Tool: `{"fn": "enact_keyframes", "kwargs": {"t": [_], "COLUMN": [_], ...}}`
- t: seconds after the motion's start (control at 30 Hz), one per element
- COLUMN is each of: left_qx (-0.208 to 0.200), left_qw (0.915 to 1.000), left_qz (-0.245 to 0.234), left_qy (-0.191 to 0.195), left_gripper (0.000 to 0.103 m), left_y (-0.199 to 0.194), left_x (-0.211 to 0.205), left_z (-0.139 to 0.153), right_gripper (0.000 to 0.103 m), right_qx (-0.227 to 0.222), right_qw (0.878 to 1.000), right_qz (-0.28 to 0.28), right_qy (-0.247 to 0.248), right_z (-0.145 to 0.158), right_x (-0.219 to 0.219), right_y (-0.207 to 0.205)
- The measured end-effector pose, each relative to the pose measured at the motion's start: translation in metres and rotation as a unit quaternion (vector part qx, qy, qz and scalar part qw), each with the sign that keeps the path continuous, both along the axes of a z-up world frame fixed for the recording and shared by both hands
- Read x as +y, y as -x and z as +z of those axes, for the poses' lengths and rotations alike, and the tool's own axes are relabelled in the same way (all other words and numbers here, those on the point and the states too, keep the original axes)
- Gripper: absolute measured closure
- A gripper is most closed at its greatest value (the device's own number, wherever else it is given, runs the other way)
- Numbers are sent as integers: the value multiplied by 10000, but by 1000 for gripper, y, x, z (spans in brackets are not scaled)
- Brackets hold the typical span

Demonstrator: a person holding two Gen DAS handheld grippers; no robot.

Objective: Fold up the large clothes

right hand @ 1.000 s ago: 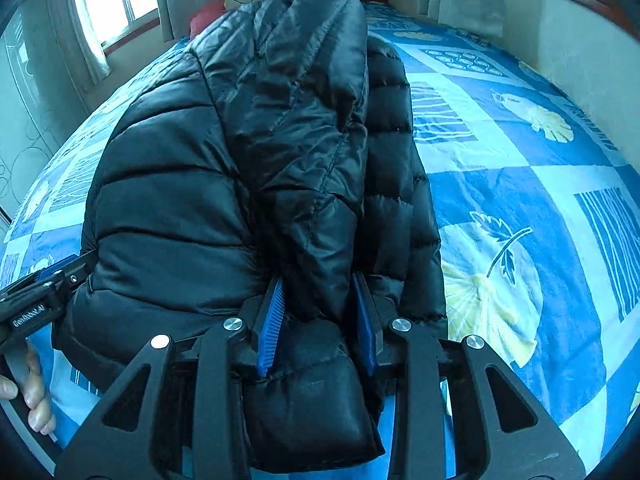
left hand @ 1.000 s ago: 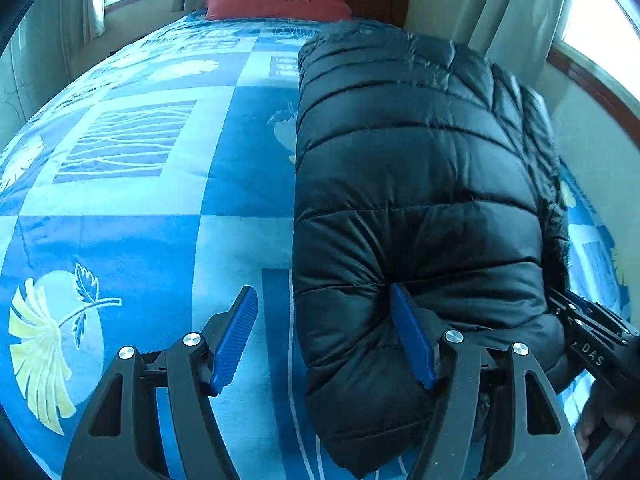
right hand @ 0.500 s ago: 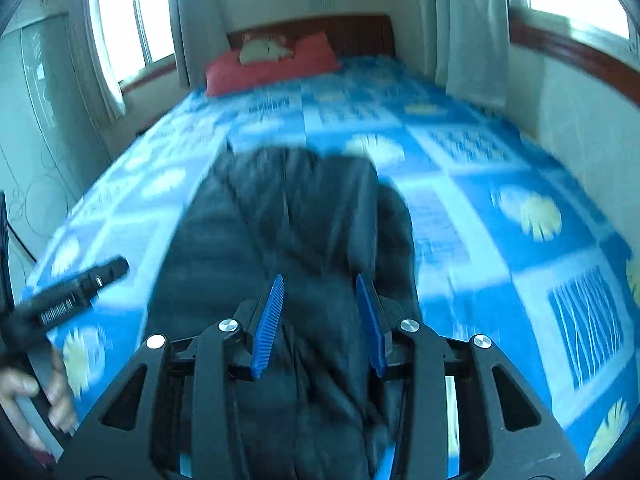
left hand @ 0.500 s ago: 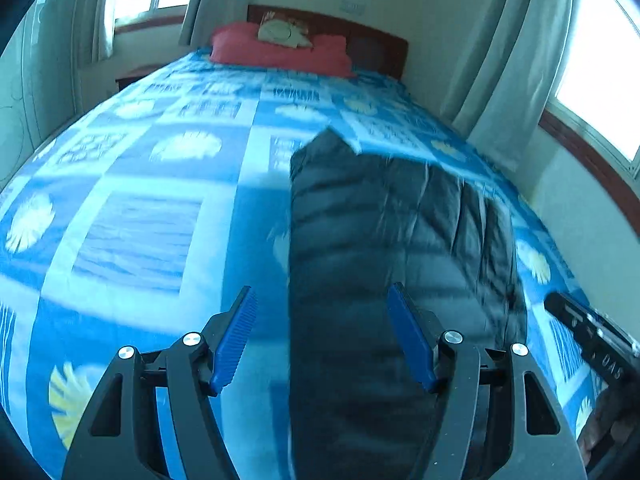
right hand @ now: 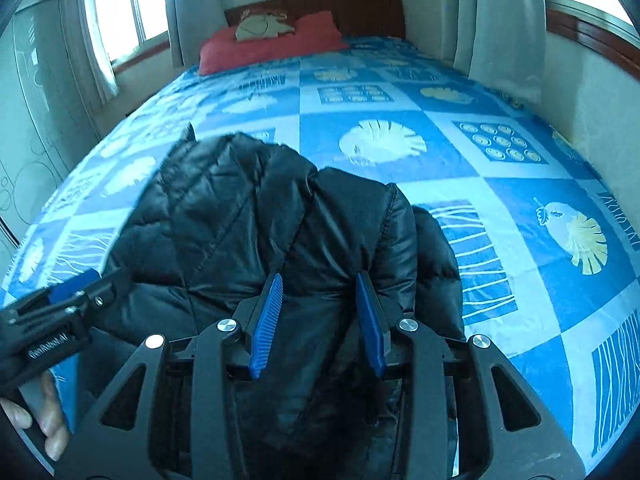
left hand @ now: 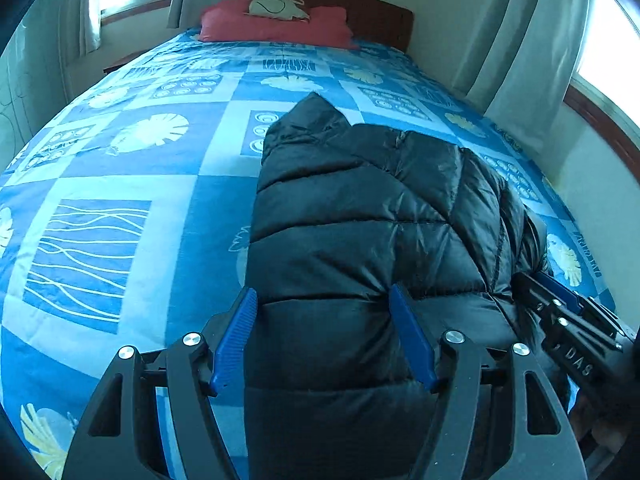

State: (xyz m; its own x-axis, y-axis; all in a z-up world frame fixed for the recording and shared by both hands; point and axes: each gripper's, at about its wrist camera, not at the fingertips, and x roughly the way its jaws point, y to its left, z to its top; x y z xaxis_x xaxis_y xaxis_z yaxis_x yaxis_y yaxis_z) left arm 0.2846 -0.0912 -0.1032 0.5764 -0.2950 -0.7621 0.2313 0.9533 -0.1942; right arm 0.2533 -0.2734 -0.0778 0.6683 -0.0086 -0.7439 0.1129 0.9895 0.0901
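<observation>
- Black puffer jacket (left hand: 360,240) lies lengthwise on the bed (left hand: 132,184), nearer the bed's right edge than its left, folded into a long narrow bundle; its hood end (left hand: 312,116) points toward the headboard (right hand: 360,8), and its near end is bunched at the foot edge, between both tools.
- Left gripper (left hand: 324,336): blue pads spread wide and straddling the near-left corner of the bundle. Jaws are opening. The left pad sits at the bundle's outer edge and the right pad sinks into the quilting; I cannot tell whether they bear on the fabric — I read it as a loose hold at best.
- Right gripper (right hand: 318,316): pads set narrower, pinching a thick ridge of the jacket's right-hand layer.
- Risk 1: slick shell and springy fill — the wide left hold could slip off during a lift, dropping that corner and skewing the fold.
- Risk 2: the right pinch looks to take only the upper layers; the lower ones may trail and pull the side folds open.
- Risk 3: uneven travel of the two hands would twist the bundle.
- Surroundings: patterned blue bedspread, red pillow (left hand: 276,26) with a pale cushion (left hand: 278,4) at the head edge, curtains (left hand: 516,40) and wall close along the right edge.
- Nothing stands between the jacket and the head of the bed — only the close wall limits room on the right.
</observation>
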Motion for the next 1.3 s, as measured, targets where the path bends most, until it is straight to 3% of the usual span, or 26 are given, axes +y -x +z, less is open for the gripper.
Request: {"fn": "enact_keyframes", "kwargs": {"t": [0.37,0.9,0.97,1.07,1.3], "left_qx": [28,-96,-80,15,279], "left_qw": [9997,9993,9998,9999,9936], "left_qz": [100,179,133,47,436], "left_qy": [-218,-311,-146,163,1002], "left_gripper": [27,24,25,25,25], "left_y": [-10,-11,-9,-5,20], "left_x": [-16,-19,-14,1,53], "left_z": [-25,-36,-29,-20,-9], "right_gripper": [66,66,65,50,34], "right_qx": [9,-196,-305,-471,-636], "right_qw": [9999,9998,9995,9981,9966], "right_qz": [-6,-76,-24,56,-176], "right_qy": [-115,47,-68,-393,-494], "right_z": [-32,-37,-30,-19,1], "right_x": [-5,2,0,-5,-12], "right_y": [-9,-8,-2,10,42]}}
